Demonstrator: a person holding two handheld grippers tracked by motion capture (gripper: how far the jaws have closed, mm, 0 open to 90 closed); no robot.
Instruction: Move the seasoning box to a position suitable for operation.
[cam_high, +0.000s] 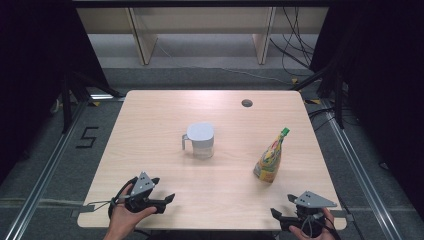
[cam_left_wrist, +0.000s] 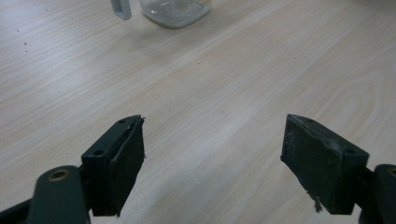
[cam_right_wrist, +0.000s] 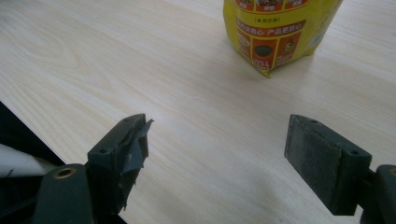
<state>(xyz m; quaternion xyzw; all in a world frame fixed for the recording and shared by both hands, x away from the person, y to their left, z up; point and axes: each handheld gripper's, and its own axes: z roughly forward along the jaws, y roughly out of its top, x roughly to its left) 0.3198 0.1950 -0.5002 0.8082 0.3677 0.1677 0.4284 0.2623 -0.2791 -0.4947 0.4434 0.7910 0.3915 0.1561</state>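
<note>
Both grippers, left and right, rested open and empty at the near edge of the table. Ahead of the left stood a lidded clear jug, probably rigid and best taken by its handle. Ahead of the right stood a yellow pouch, likely soft and crinkly. Pale wood surface; dark curtains around.

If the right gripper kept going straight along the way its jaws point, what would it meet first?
Most likely the yellow snack pouch, which stands just ahead of the open right gripper with bare table between; the depth is hard to judge.
</note>
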